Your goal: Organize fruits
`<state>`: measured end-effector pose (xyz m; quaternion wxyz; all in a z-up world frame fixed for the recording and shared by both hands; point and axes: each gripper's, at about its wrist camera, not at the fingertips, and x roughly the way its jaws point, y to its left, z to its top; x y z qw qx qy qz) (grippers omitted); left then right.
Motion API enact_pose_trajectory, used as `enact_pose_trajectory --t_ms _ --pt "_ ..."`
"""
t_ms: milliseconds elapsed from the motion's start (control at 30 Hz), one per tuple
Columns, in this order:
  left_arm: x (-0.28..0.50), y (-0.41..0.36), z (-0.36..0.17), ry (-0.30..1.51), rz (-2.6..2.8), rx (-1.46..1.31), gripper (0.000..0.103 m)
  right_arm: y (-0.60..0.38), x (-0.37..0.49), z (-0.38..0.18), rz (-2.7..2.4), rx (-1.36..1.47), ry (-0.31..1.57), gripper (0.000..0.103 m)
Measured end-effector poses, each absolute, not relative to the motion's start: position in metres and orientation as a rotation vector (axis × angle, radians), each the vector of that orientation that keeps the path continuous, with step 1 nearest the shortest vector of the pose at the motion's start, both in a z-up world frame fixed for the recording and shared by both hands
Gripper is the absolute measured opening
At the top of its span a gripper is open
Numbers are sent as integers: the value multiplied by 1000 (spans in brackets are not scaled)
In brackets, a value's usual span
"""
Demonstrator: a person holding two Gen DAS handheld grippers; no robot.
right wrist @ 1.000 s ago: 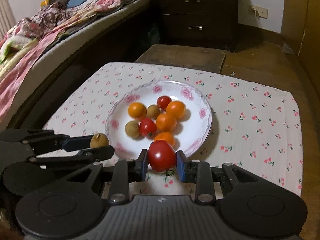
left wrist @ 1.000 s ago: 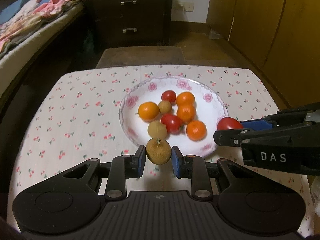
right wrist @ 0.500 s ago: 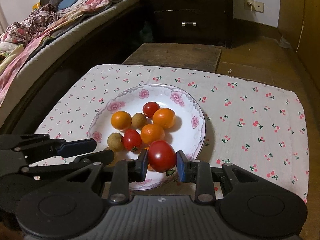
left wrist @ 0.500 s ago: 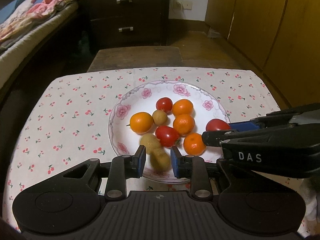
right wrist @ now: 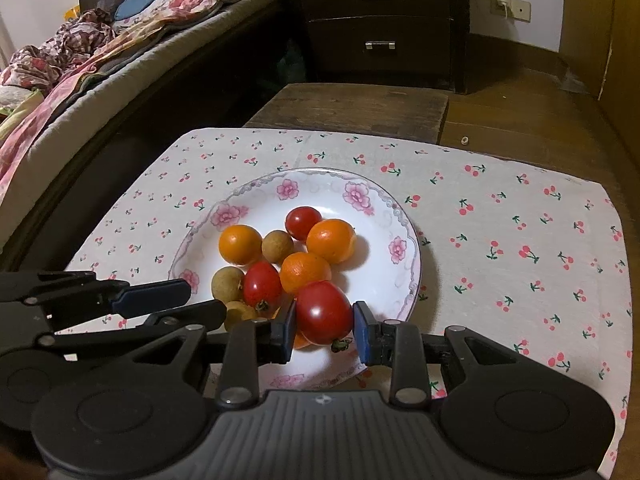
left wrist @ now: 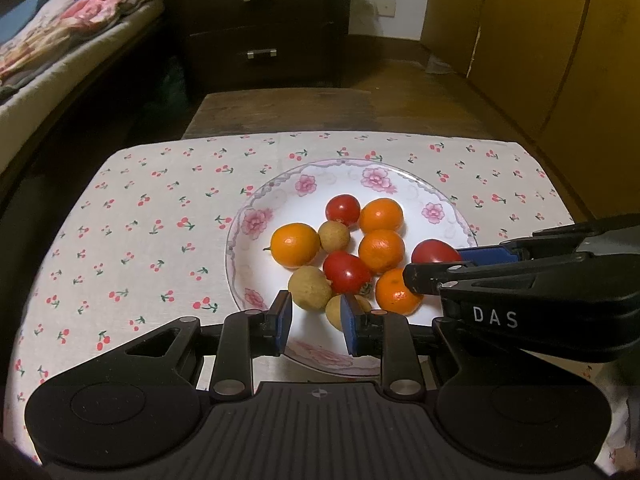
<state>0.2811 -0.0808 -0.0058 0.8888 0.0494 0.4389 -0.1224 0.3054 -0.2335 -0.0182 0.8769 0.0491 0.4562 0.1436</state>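
White capital letters "DAS" printed on the black side of the right gripper (left wrist: 436, 266), seen in the left wrist view; no other legible text anywhere.

A white cloth printed with small red cherries (left wrist: 132, 232) covers the surface. Beyond its far edge stands a low, dark wooden bench (right wrist: 352, 106) on a wooden floor (right wrist: 516, 96). Past that, a dark dresser (left wrist: 260, 24) with two metal-handled drawers sits against the wall. Off the surface's left edge runs a bed (right wrist: 100, 52) heaped with pink floral and blue bedding. Yellow-brown wooden panels (left wrist: 560, 48) line the right.
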Motion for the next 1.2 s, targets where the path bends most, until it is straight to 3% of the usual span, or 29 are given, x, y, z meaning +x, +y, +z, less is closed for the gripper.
enact_pose_trajectory --t_ms 300,600,1033,1200 --pt "281 -79 -4 904 -241 102 34 -231 307 -17 297 111 939 32" --pt "279 -72 1 895 -223 90 44 -231 304 -12 288 107 930 37" --pt "266 -65 14 851 -174 96 73 -235 285 8 270 98 894 38" --pt "255 -64 18 825 -141 126 82 -236 270 18 277 107 871 42"
